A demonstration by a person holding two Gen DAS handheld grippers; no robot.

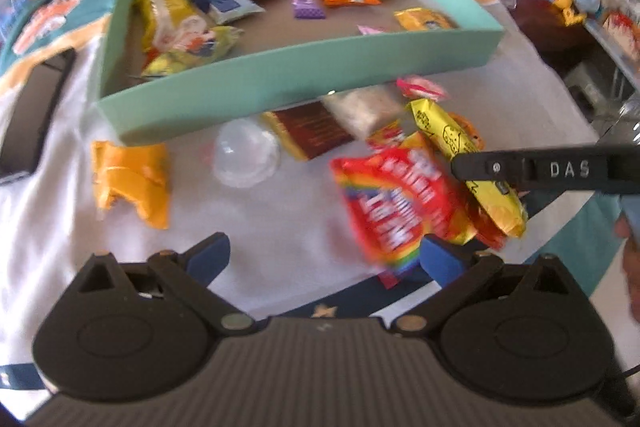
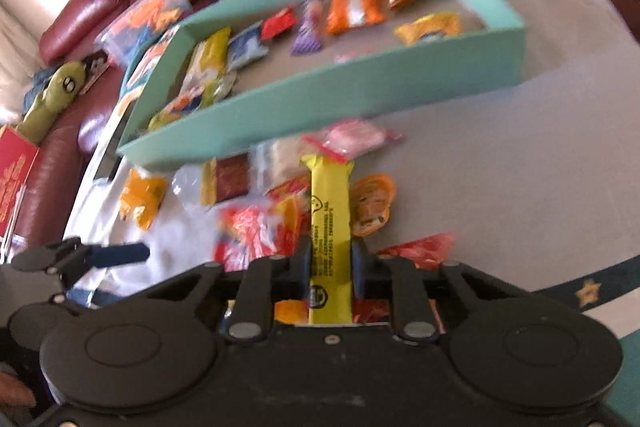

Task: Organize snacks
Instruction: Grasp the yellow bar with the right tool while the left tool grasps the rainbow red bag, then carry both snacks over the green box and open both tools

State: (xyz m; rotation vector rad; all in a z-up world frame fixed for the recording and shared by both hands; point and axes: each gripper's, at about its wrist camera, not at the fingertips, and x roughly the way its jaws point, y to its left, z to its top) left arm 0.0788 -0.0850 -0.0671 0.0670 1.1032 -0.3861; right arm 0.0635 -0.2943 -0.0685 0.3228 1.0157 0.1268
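Right wrist | right gripper (image 2: pixel 331 259) clamps yellow bar (image 2: pixel 330 227), long axis toward teal box (image 2: pixel 320 99) | left gripper (image 1: pixel 324 259) wide

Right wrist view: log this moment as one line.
right gripper: shut on yellow snack bar | left gripper: open, nothing held | teal box: partly filled

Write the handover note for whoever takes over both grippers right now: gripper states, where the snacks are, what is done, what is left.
Right gripper: shut on the yellow bar, lifted over the pile.
Left gripper: open, holding nothing, low over the cloth beside the rainbow bag.
Done: about nine snacks already lie in the teal box.
Left: put the yellow bar in the box, then the loose ones in front of it: orange packet, clear cup, brown bar, rainbow bag, pink packet and the rest of the pile.
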